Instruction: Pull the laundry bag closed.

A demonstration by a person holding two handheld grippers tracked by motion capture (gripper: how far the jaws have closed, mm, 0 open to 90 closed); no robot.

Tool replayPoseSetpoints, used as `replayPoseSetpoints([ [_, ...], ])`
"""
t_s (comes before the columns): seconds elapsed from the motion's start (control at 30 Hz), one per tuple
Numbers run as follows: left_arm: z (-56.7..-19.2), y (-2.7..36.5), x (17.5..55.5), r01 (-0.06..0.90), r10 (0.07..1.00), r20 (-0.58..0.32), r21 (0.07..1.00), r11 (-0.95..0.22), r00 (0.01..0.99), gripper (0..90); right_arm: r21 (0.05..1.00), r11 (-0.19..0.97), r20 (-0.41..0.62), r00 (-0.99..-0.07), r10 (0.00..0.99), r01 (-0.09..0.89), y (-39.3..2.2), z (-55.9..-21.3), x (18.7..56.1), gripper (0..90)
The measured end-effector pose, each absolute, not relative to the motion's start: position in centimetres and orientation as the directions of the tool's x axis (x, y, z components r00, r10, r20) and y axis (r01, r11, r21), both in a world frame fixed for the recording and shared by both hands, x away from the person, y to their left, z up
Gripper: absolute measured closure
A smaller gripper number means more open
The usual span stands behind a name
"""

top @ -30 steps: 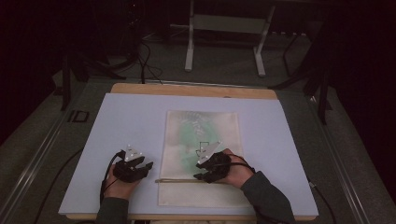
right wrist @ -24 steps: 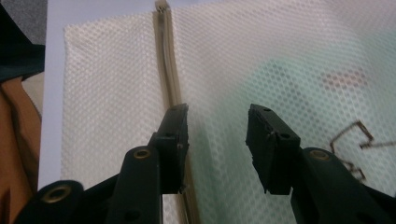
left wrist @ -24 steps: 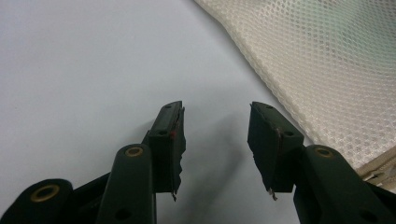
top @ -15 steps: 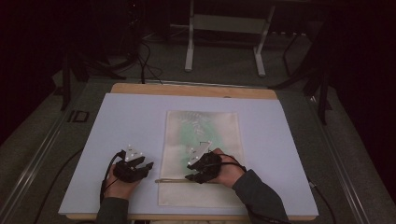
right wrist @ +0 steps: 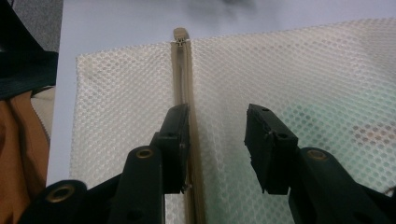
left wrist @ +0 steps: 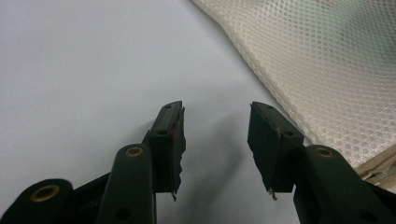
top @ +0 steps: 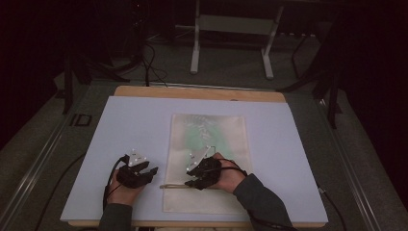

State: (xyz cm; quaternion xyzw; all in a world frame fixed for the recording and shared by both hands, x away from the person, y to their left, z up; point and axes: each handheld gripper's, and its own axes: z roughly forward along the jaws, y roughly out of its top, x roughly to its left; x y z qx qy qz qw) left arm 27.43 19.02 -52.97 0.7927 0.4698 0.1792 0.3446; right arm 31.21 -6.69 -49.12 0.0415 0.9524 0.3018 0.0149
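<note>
A white mesh bag [top: 207,139] lies flat on the pale table mat [top: 134,125], something green faintly visible inside it. Its beige zipper [top: 175,186] runs across the near end. My right gripper [top: 191,177] hovers low over the bag, pointing left. In the right gripper view its jaws [right wrist: 217,135] stand open over the mesh [right wrist: 289,70]. The left jaw lies along the zipper [right wrist: 183,79], whose pull [right wrist: 180,33] is farther ahead at the bag's edge. My left gripper [top: 151,172] rests open on the mat just left of the bag. Nothing is between its jaws [left wrist: 215,128]; the mesh [left wrist: 327,60] lies off to the right.
The table's wooden far edge [top: 202,92] runs behind the mat. Beyond it a metal stand [top: 231,29] and cables [top: 144,62] sit on the dark floor. A dark sleeve [right wrist: 23,70] shows at the left of the right gripper view.
My right gripper has slid left along the zipper, nearer the bag's left edge. The left gripper has stayed where it was.
</note>
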Motion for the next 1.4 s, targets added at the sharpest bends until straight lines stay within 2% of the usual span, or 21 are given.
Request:
replayPoseSetpoints([
  [1.4, -52.9, 19.1, 27.4, 0.617, 0.867, -0.041, 0.719, -0.319, 0.496, 54.9, 0.583, 0.812, 0.008, -0.999, 0.037, 0.035, -2.7, -50.0, 30.8, 60.3],
])
